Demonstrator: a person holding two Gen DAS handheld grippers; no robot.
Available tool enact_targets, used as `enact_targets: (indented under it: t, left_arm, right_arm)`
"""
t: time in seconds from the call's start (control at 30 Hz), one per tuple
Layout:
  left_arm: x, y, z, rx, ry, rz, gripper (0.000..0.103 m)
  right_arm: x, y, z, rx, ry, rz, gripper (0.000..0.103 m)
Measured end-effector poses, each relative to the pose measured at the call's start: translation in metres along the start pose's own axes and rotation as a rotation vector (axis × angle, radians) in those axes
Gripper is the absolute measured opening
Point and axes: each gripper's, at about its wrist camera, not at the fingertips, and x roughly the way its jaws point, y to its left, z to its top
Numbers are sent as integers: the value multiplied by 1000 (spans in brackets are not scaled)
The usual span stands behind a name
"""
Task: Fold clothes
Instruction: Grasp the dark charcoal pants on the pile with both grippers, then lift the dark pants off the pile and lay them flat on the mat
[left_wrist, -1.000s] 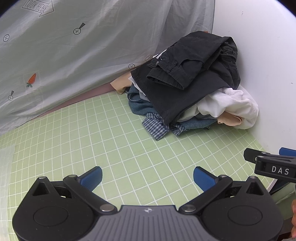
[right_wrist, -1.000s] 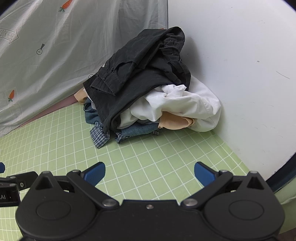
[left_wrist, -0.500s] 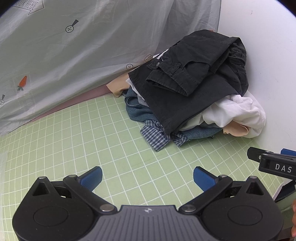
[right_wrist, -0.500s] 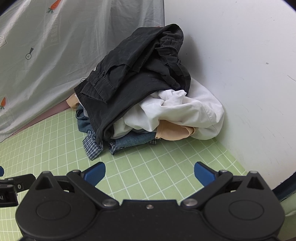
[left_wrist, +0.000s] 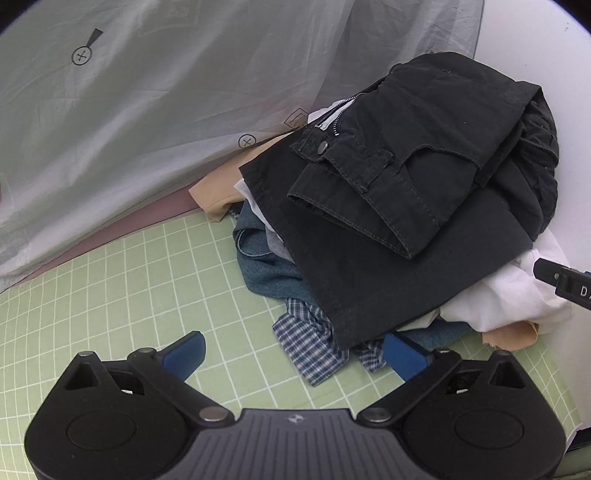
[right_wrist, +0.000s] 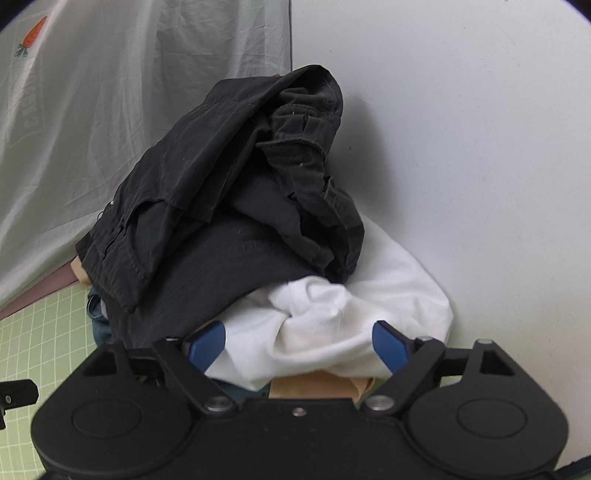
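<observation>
A pile of clothes sits in the corner. Black trousers (left_wrist: 417, 206) (right_wrist: 229, 206) lie on top, over a white garment (left_wrist: 513, 295) (right_wrist: 332, 325), blue denim (left_wrist: 266, 273), a blue checked shirt (left_wrist: 310, 339) and a tan garment (left_wrist: 218, 192) (right_wrist: 314, 387). My left gripper (left_wrist: 293, 352) is open, its fingers at the pile's front edge by the checked shirt. My right gripper (right_wrist: 295, 343) is open, its blue pads (right_wrist: 205, 343) straddling the white garment, touching or just above it.
A green grid mat (left_wrist: 110, 295) covers the table. A grey printed sheet (left_wrist: 166, 92) hangs behind on the left and a white wall (right_wrist: 461, 129) closes the right. The right gripper's tip (left_wrist: 561, 284) shows at the left wrist view's right edge.
Both grippers have moved forward toward the pile, which now looms much larger. The right gripper has reached the white garment; the left has reached the checked shirt's edge. Both stay open.
</observation>
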Motion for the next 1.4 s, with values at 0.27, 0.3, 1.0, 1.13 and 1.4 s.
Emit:
enact_targets:
  t: [0.27, 0.3, 1.0, 1.13, 1.4]
  left_arm:
    - [54, -31, 59, 44, 4, -123, 91]
    - [57, -37, 64, 55, -4, -144, 91]
    - [69, -57, 77, -5, -78, -241, 37]
    - [48, -50, 73, -15, -129, -220, 26]
    - [-3, 0, 41, -130, -177, -123, 20]
  right_arm:
    - [70, -15, 42, -3, -34, -19, 78]
    - [75, -16, 45, -7, -44, -24, 78]
    - [83, -5, 45, -113, -94, -6, 31]
    - [64, -9, 46, -87, -127, 3, 26]
    - [7, -3, 41, -131, -222, 7, 23]
